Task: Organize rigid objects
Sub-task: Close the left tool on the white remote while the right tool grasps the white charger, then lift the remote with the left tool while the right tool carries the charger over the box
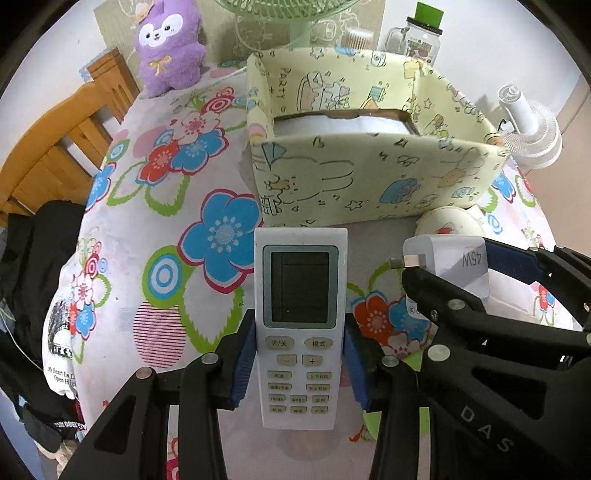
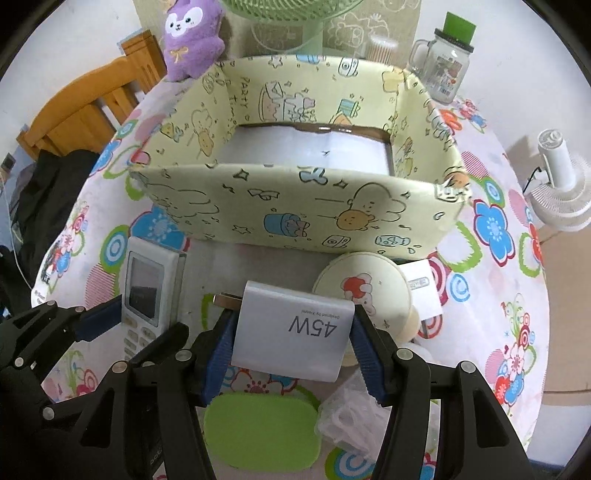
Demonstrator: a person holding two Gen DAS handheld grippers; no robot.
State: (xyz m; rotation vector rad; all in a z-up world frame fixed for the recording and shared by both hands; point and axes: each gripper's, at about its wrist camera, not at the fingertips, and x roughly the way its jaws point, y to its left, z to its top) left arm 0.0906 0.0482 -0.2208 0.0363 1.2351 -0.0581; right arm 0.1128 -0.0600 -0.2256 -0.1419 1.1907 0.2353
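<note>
Hard-to-see stuff first: the green fan [image 2: 291, 22] at the back is cut off at the top in both views, so only the bottom of its grille and its stand show. The clear crinkly plastic thing [image 2: 351, 417] low in the right wrist view is half behind the right jaws and I can't tell what it is. A white card [image 2: 421, 284] pokes out from behind the round cream lid [image 2: 364, 291], its print too small to read. The dark clothes [image 1: 40, 280] at the table edge are just a dark heap.

The left gripper [image 1: 295, 365] has its jaws clamped on the sides of a white remote [image 1: 299, 317], grey screen on top, rows of buttons below, labels not readable. It sits above the flowery table [image 1: 177, 206], just in front of the box.

The right gripper [image 2: 291, 350] has its jaws about halfway closed, pressing both sides of a white charger [image 2: 295, 328] marked 45W, metal prong sticking out left. It hangs over a green rounded pad [image 2: 262, 428].

The yellow cartoon-print box [image 2: 295, 210] sits right behind both, open top, with only a pale white floor showing inside. A purple plush [image 1: 170, 48], a glass mug jar [image 2: 443, 70] with a green top and a small white fan [image 2: 561, 192] stand around it.
</note>
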